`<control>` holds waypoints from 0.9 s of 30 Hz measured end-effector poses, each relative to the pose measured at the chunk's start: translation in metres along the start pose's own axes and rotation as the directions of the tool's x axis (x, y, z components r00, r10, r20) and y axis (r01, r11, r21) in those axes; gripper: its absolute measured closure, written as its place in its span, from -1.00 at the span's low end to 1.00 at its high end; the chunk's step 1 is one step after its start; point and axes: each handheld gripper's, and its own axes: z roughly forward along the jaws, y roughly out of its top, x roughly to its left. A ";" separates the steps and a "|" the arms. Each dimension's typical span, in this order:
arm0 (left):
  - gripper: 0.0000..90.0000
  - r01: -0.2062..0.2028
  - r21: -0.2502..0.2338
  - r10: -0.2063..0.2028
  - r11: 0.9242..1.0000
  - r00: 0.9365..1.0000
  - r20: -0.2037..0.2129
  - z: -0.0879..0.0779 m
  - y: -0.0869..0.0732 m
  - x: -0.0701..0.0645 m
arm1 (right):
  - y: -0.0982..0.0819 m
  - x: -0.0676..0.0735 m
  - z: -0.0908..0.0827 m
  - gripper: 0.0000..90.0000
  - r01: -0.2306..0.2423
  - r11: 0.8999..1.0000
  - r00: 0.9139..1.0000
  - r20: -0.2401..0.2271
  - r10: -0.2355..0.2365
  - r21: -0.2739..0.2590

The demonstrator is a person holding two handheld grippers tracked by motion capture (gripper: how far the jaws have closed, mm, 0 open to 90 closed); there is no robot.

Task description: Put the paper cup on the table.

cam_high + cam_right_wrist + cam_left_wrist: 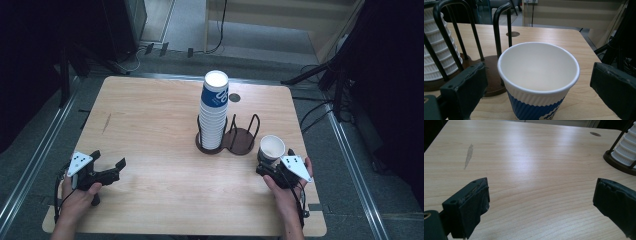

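This looks like a lab or recording studio set up for tests. A plain wooden bench (150, 125) stands on grey carpet, ringed by black tripod legs (320, 75) and dark curtains. Loose cables (220, 30) trail over the floor, metal rails (35, 165) run along both sides, and pale wood panelling (280, 15) lines the back.

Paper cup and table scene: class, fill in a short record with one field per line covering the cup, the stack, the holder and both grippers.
single cup: paper cup, upright, empty, white inside, blue band lower down, standing on the table
right gripper: jaws open, one on each side of the cup, pads clear of it
cup stack: upside-down cups in the left ring of the holder
holder: dark two-ring base with wire posts; right ring empty
left gripper: open, nothing between the jaws, above bare wood
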 end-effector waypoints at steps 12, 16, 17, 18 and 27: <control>-0.97 -0.005 0.004 0.005 1.000 1.000 -0.004 0.001 -0.001 -0.001 | 0.001 0.000 -0.014 -0.97 0.000 1.000 1.000 0.000 0.000 -0.012; -0.97 -0.007 0.007 0.007 1.000 1.000 -0.005 0.001 -0.001 -0.001 | 0.001 -0.004 -0.022 -0.97 0.002 1.000 1.000 0.003 -0.002 -0.018; -0.97 -0.007 0.006 0.007 1.000 1.000 -0.006 0.001 -0.001 -0.001 | 0.001 -0.004 -0.022 -0.97 0.002 1.000 1.000 0.003 -0.002 -0.018; -0.97 -0.007 0.006 0.007 1.000 1.000 -0.006 0.001 -0.001 -0.001 | 0.000 -0.006 -0.025 -0.97 0.005 1.000 1.000 0.006 -0.005 -0.021; -0.97 -0.008 0.008 0.008 1.000 1.000 -0.005 0.001 -0.001 -0.001 | -0.005 -0.018 -0.041 -0.97 0.010 1.000 1.000 0.021 -0.010 -0.015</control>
